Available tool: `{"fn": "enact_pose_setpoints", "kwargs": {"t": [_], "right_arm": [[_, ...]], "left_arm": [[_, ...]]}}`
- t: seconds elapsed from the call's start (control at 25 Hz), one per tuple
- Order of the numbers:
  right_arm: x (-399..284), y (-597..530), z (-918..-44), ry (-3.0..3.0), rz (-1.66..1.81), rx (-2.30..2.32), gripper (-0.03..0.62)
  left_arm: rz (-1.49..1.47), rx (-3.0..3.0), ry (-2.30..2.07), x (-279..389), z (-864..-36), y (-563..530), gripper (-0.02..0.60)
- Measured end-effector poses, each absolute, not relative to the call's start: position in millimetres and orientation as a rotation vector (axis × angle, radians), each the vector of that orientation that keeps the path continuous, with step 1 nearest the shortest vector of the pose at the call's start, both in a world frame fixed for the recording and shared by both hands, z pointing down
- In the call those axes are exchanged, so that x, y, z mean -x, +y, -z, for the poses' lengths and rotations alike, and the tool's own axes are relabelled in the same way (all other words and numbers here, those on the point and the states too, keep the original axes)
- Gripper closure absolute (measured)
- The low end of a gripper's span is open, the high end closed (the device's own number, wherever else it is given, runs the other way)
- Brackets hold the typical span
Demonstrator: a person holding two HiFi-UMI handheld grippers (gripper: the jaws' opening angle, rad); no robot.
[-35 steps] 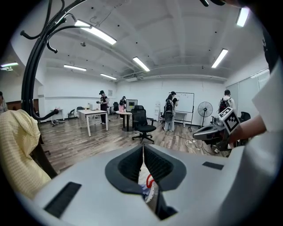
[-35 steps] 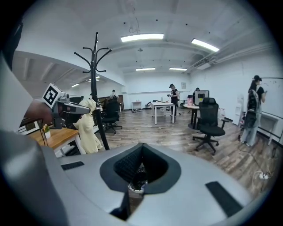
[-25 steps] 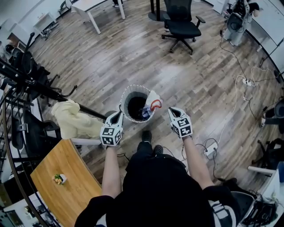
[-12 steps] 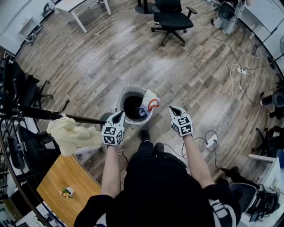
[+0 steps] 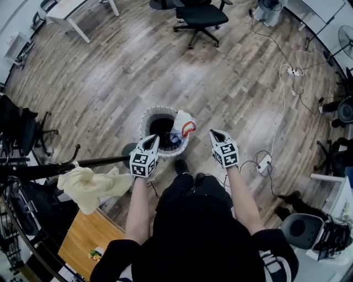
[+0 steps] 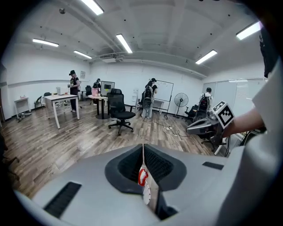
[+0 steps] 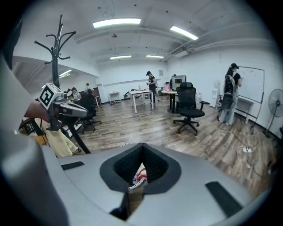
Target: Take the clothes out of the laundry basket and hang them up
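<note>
A white mesh laundry basket (image 5: 148,118) stands on the wood floor in front of me, dark inside. A white garment with a red mark (image 5: 185,123) hangs over its right rim. The same garment shows past the closed jaws in both gripper views (image 6: 143,180) (image 7: 139,173). My left gripper (image 5: 152,142) is shut and holds nothing, with its tip at the basket's near left rim. My right gripper (image 5: 214,134) is shut too and holds nothing, a little right of the basket. A pale yellow garment (image 5: 88,186) hangs on a black rack bar (image 5: 94,162) at the left.
A wooden table (image 5: 83,245) lies at the lower left. A power strip with cables (image 5: 263,163) is on the floor at the right, and an office chair (image 5: 196,15) stands farther off. A black coat stand (image 7: 55,48) rises at the left, and people stand at desks in the background.
Both grippers have come down and forward toward the basket, still shut. My view has swung, so the rack and the yellow garment now sit lower at the left.
</note>
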State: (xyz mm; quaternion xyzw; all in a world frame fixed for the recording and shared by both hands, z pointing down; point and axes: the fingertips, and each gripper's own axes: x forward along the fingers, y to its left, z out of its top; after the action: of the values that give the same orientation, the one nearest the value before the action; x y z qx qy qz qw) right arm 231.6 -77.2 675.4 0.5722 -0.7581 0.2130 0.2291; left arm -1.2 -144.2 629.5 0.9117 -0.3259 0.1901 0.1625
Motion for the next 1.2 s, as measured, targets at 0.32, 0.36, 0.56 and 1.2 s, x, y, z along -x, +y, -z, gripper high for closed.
{"fn": "enact_pose_setpoints", "kwargs": {"t": [0.32, 0.36, 0.56, 1.2], "right_arm": [[-242, -56, -694, -2.003, -0.679, -1.65, 0.588], [-245, -54, -696, -1.994, -0.684, -1.658, 0.588], [-253, -57, -699, -1.968, -0.706, -1.7, 0.588], [-256, -68, -767, -1.98, -0.784, -1.616, 0.588]], "left_arm": [[-0.601, -2.624, -0.773, -29, -649, -146, 0.554], [-0.603, -2.623, -0.763, -31, -651, -145, 0.554], [-0.621, -2.617, -0.723, -37, -660, -149, 0.554], [-0.702, -2.529, -0.677, -53, -737, -140, 0.553]]}}
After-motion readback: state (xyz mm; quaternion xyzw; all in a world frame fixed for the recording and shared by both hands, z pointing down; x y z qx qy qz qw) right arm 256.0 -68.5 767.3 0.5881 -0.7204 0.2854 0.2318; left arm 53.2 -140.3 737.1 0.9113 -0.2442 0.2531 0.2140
